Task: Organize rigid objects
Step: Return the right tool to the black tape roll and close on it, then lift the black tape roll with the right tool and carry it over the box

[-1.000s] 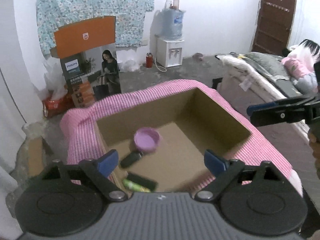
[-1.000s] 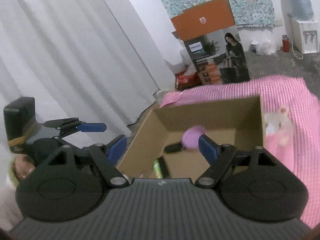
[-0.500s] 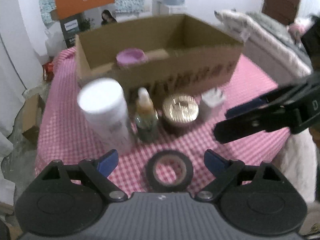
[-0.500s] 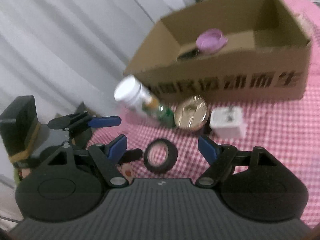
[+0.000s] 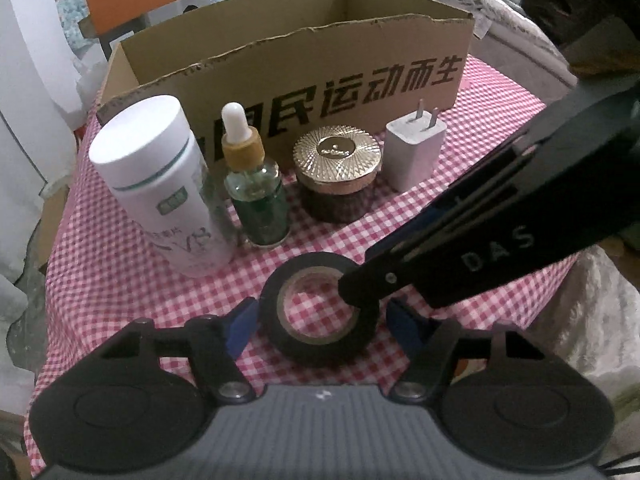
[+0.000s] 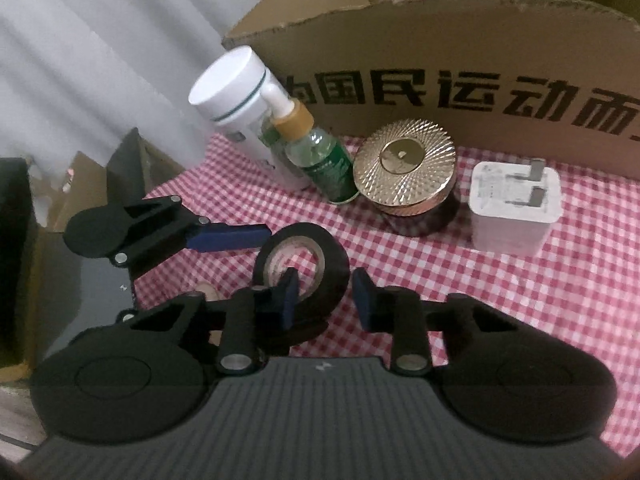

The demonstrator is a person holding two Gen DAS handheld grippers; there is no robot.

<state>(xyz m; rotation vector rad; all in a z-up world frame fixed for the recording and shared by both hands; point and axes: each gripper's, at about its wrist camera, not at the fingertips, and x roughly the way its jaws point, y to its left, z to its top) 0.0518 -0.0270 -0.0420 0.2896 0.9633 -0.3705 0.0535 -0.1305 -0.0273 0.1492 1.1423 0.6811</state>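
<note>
A black roll of electrical tape (image 5: 320, 307) is lying flat on the red-and-white checked tablecloth (image 5: 120, 280), near the cloth's front edge and well in front of the other items. Both grippers are working on it at once. The left gripper (image 5: 318, 322) is straddling the whole roll, one blue-padded finger on each side of it; its jaws are closing, and the pads are standing just beside the outer wall without clearly pressing it. The right gripper (image 6: 325, 295) is coming in from the roll's right side (in the left wrist view its dark arm is crossing over the roll's rim), with one finger (image 6: 289, 295) dipping inside the roll's hole and the other outside the wall. Its jaws are closing too, with the tape's wall between them; the outer pad is showing a thin gap from the tape.

Behind the roll a row of things is standing on the cloth: a white cylindrical bottle with a white cap (image 5: 160, 184), a green glass dropper bottle with a gold collar (image 5: 256, 196) just beside it, a dark jar with a ribbed gold lid (image 5: 336, 172), and a white plug adapter with two prongs upward (image 5: 414, 152). Behind them is sitting an open brown cardboard box printed with black characters (image 5: 320, 72).
</note>
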